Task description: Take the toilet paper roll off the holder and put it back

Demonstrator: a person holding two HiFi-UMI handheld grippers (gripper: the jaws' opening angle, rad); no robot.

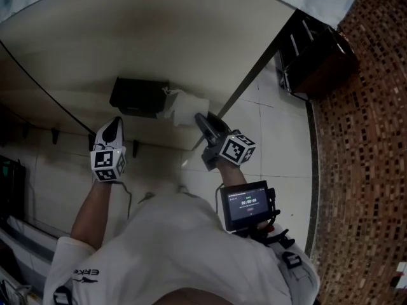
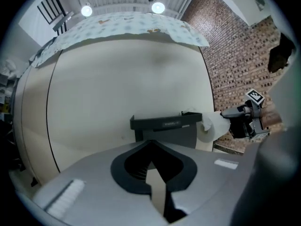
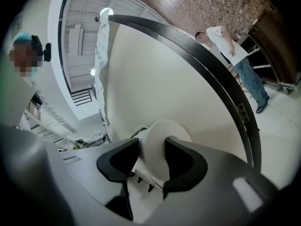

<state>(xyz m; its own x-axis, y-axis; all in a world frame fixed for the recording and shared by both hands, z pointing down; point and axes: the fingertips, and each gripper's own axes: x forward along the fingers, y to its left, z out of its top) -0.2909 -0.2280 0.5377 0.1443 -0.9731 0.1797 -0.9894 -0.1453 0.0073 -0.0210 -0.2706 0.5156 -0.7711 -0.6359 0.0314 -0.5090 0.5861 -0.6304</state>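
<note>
A black holder (image 1: 138, 96) (image 2: 164, 124) hangs on the cream wall. The white toilet paper roll (image 1: 184, 108) (image 2: 210, 126) (image 3: 164, 131) sits at the holder's right end, with a loose torn edge at its top. My right gripper (image 1: 202, 121) (image 2: 228, 113) (image 3: 151, 157) reaches in from the right, and its two dark pads press on the roll's sides. My left gripper (image 1: 114, 124) (image 2: 151, 173) is shut and holds nothing. It points at the wall just below and left of the holder, apart from it.
A dark rail (image 1: 254, 68) slants along the wall's base toward a dark shelf unit (image 1: 315, 53). A brick-patterned surface (image 1: 362, 157) fills the right. A thin cable (image 1: 38, 81) crosses the wall at the left. A person (image 3: 244, 69) stands far off holding a sheet.
</note>
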